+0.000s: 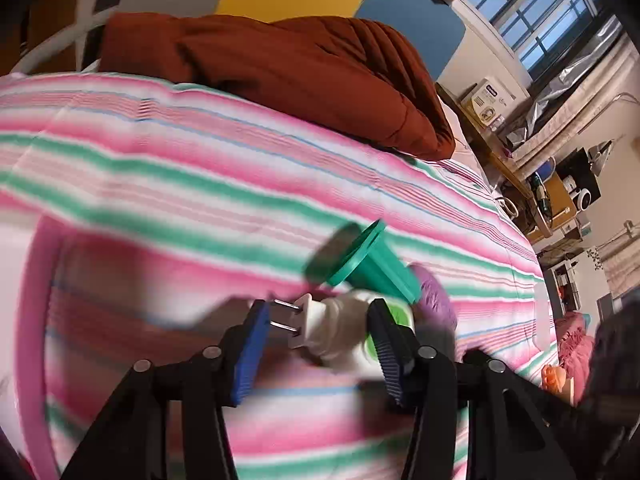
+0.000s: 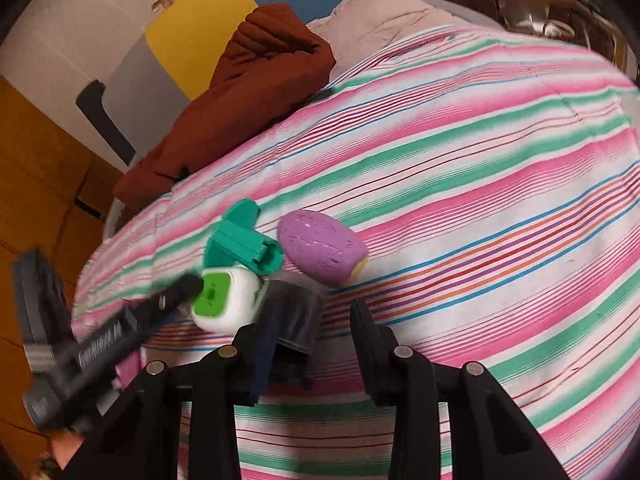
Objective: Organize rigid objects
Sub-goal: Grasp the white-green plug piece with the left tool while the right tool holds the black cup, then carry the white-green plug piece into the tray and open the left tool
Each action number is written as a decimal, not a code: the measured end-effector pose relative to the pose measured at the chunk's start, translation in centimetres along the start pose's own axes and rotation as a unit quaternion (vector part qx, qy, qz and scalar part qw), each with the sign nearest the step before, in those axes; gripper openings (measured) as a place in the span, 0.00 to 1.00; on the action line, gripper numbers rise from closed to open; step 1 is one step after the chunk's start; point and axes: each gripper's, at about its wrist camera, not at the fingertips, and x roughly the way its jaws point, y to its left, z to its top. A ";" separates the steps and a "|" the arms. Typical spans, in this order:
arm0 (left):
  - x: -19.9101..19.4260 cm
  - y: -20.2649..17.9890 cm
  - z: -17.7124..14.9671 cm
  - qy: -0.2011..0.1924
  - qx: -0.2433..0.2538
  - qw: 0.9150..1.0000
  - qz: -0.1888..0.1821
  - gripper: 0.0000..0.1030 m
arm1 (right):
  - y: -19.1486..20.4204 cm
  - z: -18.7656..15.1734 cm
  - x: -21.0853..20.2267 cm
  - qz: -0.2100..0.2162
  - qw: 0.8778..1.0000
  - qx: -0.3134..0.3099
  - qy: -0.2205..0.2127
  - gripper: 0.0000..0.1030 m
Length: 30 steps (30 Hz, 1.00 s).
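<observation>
**Q:** What does the left gripper (image 1: 318, 326) hold?

**A:** A white plug adapter (image 1: 332, 332), gripped lengthwise. Its two metal prongs point at one blue pad (image 1: 250, 354); its green face meets the other pad. The jaws stand closed on it from end to end. The view is blurred, so the contact at the prong tips is read as touching rather than seen sharply.

**Q:** Where does the adapter sit?

**A:** Over the striped bedsheet (image 1: 200, 152), near its front edge. Whether it rests on the sheet or is raised off it cannot be told. A teal flanged piece (image 1: 372, 264) lies just behind it, apparently touching. A purple egg-shaped object (image 2: 320, 252) lies on the sheet just beside the teal piece, on the side away from the adapter.

**Q:** And the right gripper (image 2: 316, 308)?

**A:** Its jaws are partly drawn in. A dark block (image 2: 298, 316) lies between them, against the finger nearer the adapter. Striped cloth shows between the block and the other finger. Whether the block is clamped cannot be told.

**Q:** How do the two grippers relate?

**A:** In the right wrist view, a black finger of the left gripper comes in from the lower left and ends at the adapter's green face, just beside the right gripper.

**Q:** Background?

**A:** A rust-brown quilt (image 1: 280, 60) lies folded at the far side of the bed.
</observation>
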 end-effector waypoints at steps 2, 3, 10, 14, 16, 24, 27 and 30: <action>-1.2 0.8 -1.3 -0.012 0.005 1.000 0.003 0.35 | -0.1 0.3 0.6 0.017 1.000 0.018 0.008 0.36; -1.5 0.9 -1.7 -0.011 0.012 1.000 0.006 0.30 | 0.0 0.3 0.8 0.022 0.999 0.023 0.013 0.36; -1.8 1.3 -4.0 0.007 0.044 0.999 0.022 0.32 | 0.3 1.4 3.7 0.054 0.996 0.054 0.045 0.42; -2.9 0.1 -3.2 -0.027 0.081 0.996 0.024 0.76 | -0.1 1.5 4.7 0.080 0.993 0.066 0.062 0.44; -3.2 -0.5 -2.3 -0.041 0.092 0.995 0.025 0.82 | -0.8 1.4 5.5 0.099 0.988 0.091 0.077 0.44; -2.1 -2.6 0.3 -0.045 0.207 0.974 0.086 0.83 | -1.2 1.7 4.0 0.100 0.989 0.096 0.048 0.41; -1.7 -4.6 -0.4 -0.053 0.306 0.945 0.102 0.91 | -1.8 1.9 2.4 0.082 0.991 0.104 0.020 0.41; -0.3 -6.3 -1.2 -0.053 0.397 0.909 0.113 0.94 | -2.6 1.7 1.4 0.054 0.993 0.108 0.008 0.41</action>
